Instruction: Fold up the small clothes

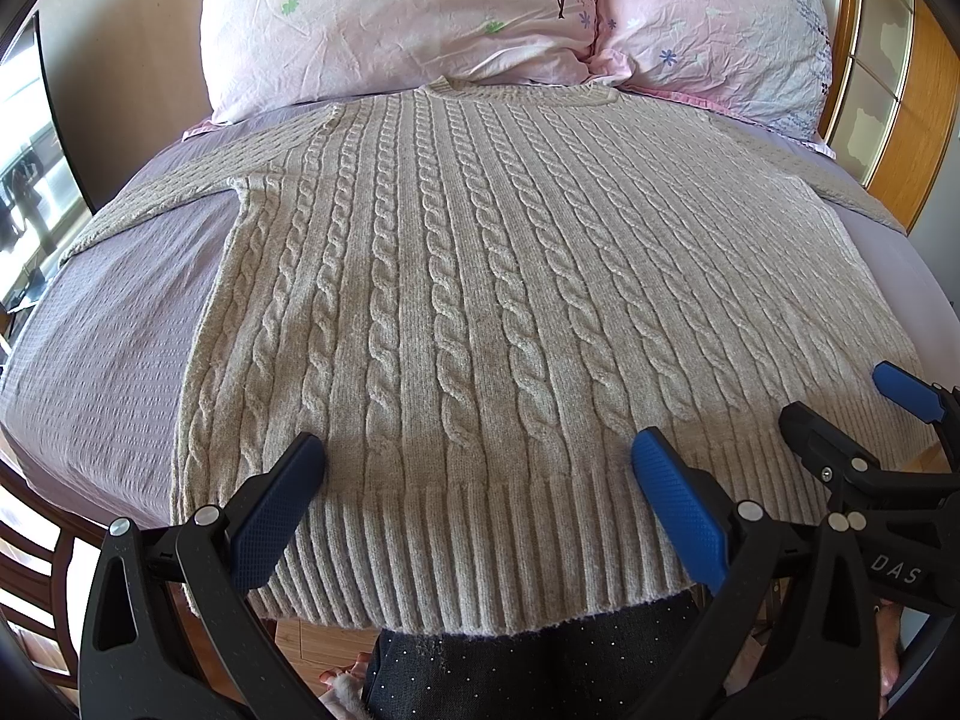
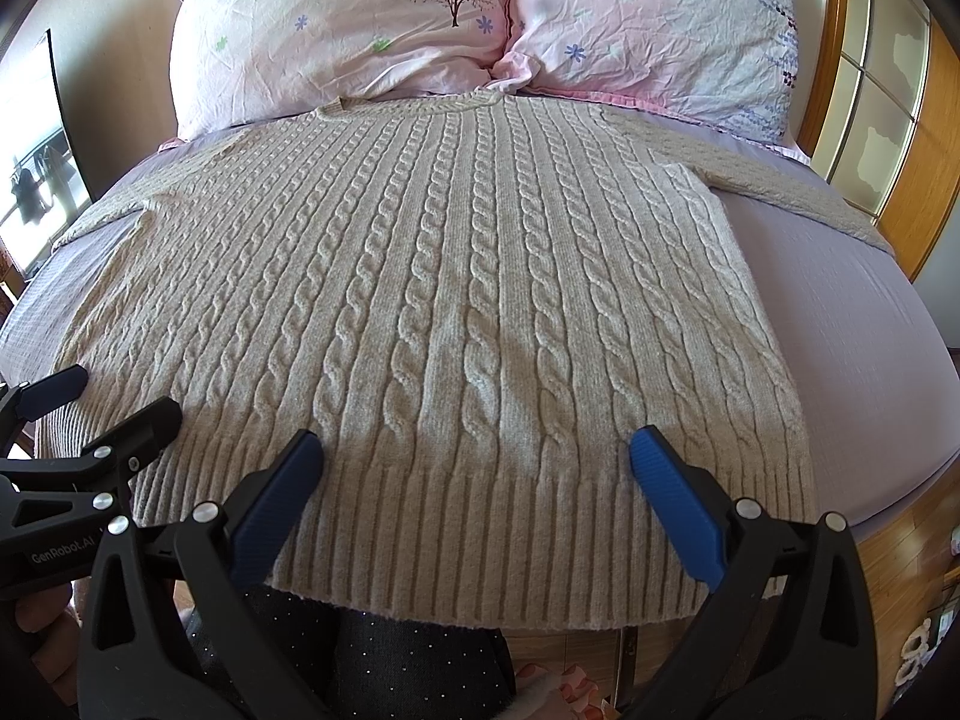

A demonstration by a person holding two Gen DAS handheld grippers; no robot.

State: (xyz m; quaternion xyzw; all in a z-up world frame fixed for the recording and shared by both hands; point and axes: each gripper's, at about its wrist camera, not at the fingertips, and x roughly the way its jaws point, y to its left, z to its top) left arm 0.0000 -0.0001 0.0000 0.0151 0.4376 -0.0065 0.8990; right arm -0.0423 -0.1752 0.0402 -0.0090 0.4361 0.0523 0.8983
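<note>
Jaws of both grippers stand wide apart and hold nothing. The left gripper (image 1: 477, 456) hovers over the ribbed hem (image 1: 480, 546) toward the left part of the sweater (image 1: 468, 276); the right gripper (image 2: 477, 456) hovers over the same hem toward the right part. Whether the blue pads (image 1: 276, 516) touch the knit cannot be told from these views; each reads as just above it.

Sweater: beige cable knit, laid flat and face up on the bed (image 1: 108, 324), hem at the near edge and overhanging it slightly, neckline (image 1: 522, 93) touching the two pink pillows (image 1: 390, 18). Both sleeves run outward across the lilac sheet; the left sleeve (image 1: 156, 192) and the right sleeve (image 2: 798, 186) lie unfolded. The body shows no major wrinkles.

Assessment: folding has not begun; the step in hand appears to be the first grasp. Recommendation: take a sleeve or a side edge first, not the hem centre, so the sides fold inward before the lengthwise fold. Each pinch should catch both layers of the thick knit, as a shallow bite will likely slip. Both sides should lift evenly, since the loose knit stretches and skews under a one-sided pull. The overhanging hem may drag off the near edge if pulled toward the person.
</note>
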